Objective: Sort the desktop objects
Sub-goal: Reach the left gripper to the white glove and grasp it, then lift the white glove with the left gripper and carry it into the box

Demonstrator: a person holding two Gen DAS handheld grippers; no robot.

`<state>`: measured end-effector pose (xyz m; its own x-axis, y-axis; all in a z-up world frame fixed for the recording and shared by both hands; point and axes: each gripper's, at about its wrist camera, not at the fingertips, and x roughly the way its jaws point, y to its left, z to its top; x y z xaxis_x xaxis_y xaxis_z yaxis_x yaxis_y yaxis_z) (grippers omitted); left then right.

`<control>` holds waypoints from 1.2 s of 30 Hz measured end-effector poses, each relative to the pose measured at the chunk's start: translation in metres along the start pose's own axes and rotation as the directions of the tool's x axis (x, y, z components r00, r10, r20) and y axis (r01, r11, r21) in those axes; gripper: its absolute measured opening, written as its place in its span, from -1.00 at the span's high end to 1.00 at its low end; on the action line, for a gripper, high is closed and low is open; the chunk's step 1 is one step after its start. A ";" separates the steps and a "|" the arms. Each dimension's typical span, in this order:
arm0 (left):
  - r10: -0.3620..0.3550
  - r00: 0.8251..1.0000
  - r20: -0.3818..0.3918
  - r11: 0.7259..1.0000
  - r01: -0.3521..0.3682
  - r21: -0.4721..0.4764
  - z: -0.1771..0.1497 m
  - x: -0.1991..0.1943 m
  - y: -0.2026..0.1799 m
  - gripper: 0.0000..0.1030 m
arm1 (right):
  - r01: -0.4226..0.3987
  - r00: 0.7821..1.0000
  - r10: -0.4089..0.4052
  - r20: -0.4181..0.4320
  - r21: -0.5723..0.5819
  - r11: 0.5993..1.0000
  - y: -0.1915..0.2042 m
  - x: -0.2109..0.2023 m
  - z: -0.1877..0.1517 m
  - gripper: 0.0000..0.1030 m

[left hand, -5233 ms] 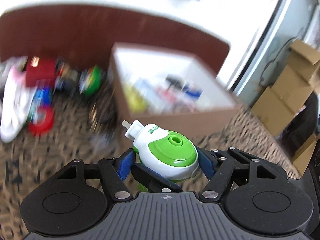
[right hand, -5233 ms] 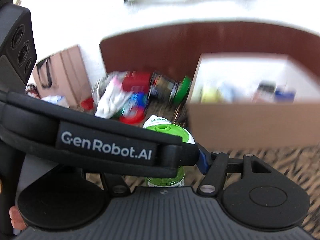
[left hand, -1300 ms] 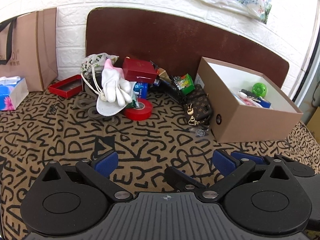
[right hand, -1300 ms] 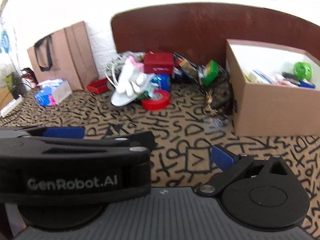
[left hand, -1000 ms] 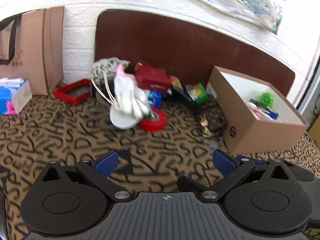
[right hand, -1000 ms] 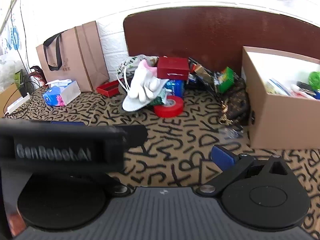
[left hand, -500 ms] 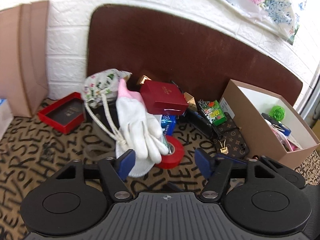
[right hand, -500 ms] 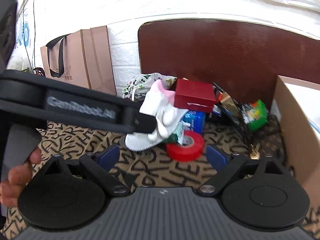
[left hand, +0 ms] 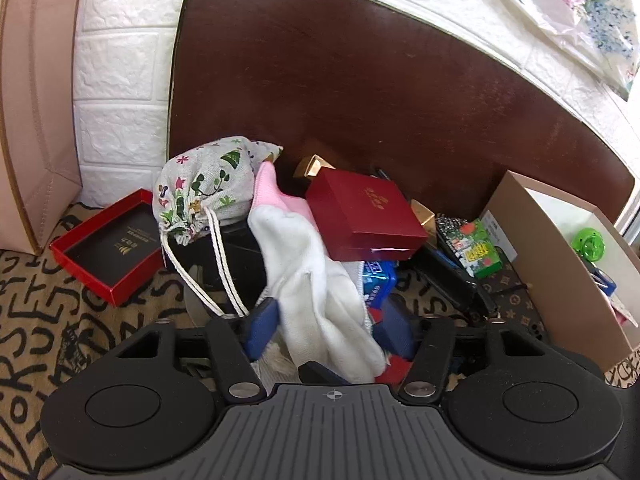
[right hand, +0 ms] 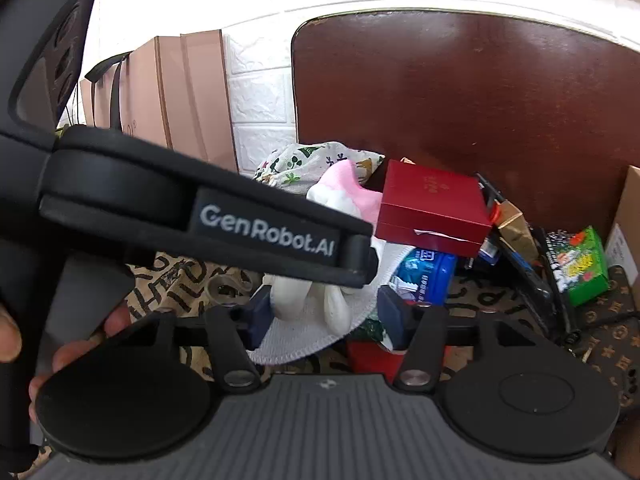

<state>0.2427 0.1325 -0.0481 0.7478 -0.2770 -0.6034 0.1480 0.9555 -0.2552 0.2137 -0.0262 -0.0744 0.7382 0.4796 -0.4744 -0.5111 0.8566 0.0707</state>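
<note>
1. Your left hand-held gripper [left hand: 326,326] points down into the pile at the back of the tabletop [left hand: 52,312], which wears a tan cover printed with black letters. Its jaws are closing, about half spread, with the white knitted glove with a pink cuff [left hand: 316,292] between the blue pads [left hand: 260,326]. The left pad lies against the fabric; whether the right one presses cannot be told.
2. Your right hand-held gripper [right hand: 326,314] faces the same glove [right hand: 320,296] from your right side. Its jaws are closing too, with the glove's fingers and a white cloth edge between them; a firm grip cannot be confirmed.
3. The dark red hinged gift box [left hand: 362,216] rests tilted on the pile, just behind the glove's cuff.
4. The floral drawstring pouch [left hand: 208,184] sits left of the glove, its white cords trailing down towards your left gripper.
5. The open red tray [left hand: 108,246] lies on the tabletop, left of the pouch.
6. The blue packet [right hand: 426,276] and green snack packet [right hand: 578,270] lie right of the glove.
7. The brown cardboard box [left hand: 560,280] stands at far right, with a green round object [left hand: 588,244] inside.
</note>
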 end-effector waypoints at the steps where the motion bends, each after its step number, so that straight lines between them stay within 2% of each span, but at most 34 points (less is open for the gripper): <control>1: 0.001 1.000 -0.007 1.000 -0.001 -0.006 0.000 0.002 0.002 0.00 | -0.005 1.000 0.005 -0.005 -0.002 1.000 0.000 0.003 0.000 0.03; 2: 0.002 1.000 -0.016 1.000 -0.003 -0.011 0.000 0.004 0.003 0.08 | -0.013 1.000 0.013 -0.011 -0.005 1.000 0.001 0.005 0.000 0.22; 4: -0.008 1.000 -0.021 1.000 0.007 -0.021 -0.001 0.006 0.006 0.37 | -0.032 0.999 0.032 -0.023 -0.005 0.999 0.002 0.008 0.000 0.54; 7: 0.005 1.000 -0.022 1.000 -0.005 0.001 -0.004 0.004 0.001 0.64 | -0.033 0.999 0.032 -0.037 -0.023 0.999 0.005 0.008 0.000 0.63; 9: -0.005 1.000 -0.026 1.000 0.005 -0.014 -0.007 -0.002 0.000 0.71 | -0.042 0.998 0.041 -0.047 -0.021 0.999 0.006 0.005 0.000 0.69; 17: -0.048 0.998 -0.052 0.997 0.045 -0.061 -0.038 -0.049 -0.021 0.72 | -0.104 0.992 0.104 -0.065 0.001 0.995 0.017 -0.045 -0.010 0.71; 21: -0.066 0.993 -0.093 0.995 0.059 -0.076 -0.068 -0.072 -0.041 0.72 | -0.126 0.987 0.126 -0.097 0.009 0.992 0.024 -0.081 -0.027 0.71; 27: -0.083 0.980 -0.183 0.995 0.073 -0.065 -0.121 -0.090 -0.074 0.71 | -0.124 0.976 0.140 -0.168 0.098 0.987 0.023 -0.128 -0.063 0.71; 29: -0.096 0.974 -0.206 0.994 0.082 -0.074 -0.139 -0.097 -0.084 0.65 | -0.121 0.971 0.144 -0.191 0.128 0.984 0.023 -0.144 -0.079 0.71; 31: -0.105 0.970 -0.218 0.993 0.091 -0.073 -0.152 -0.103 -0.093 0.27 | -0.112 0.968 0.141 -0.208 0.147 0.983 0.023 -0.158 -0.092 0.71; 32: -0.102 0.970 -0.220 0.994 0.089 -0.069 -0.156 -0.105 -0.096 0.22 | -0.110 0.966 0.142 -0.214 0.156 0.982 0.023 -0.164 -0.098 0.70; 33: -0.101 0.970 -0.220 0.994 0.089 -0.063 -0.159 -0.107 -0.098 -0.01 | -0.109 0.966 0.143 -0.217 0.160 0.981 0.023 -0.169 -0.102 0.67; 34: -0.099 0.971 -0.218 0.995 0.090 -0.054 -0.160 -0.109 -0.100 -0.23 | -0.107 0.965 0.142 -0.220 0.163 0.981 0.023 -0.173 -0.105 0.60; 36: -0.072 0.976 -0.204 0.997 0.067 -0.030 -0.159 -0.114 -0.102 -0.45 | -0.087 0.972 0.120 -0.204 0.165 0.982 0.022 -0.177 -0.108 0.30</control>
<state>0.0399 0.0506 -0.0734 0.5878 -0.3598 -0.7246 0.1783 0.9313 -0.3178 0.0238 -0.1125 -0.0834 0.5658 0.5302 -0.6315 -0.4935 0.8313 0.2558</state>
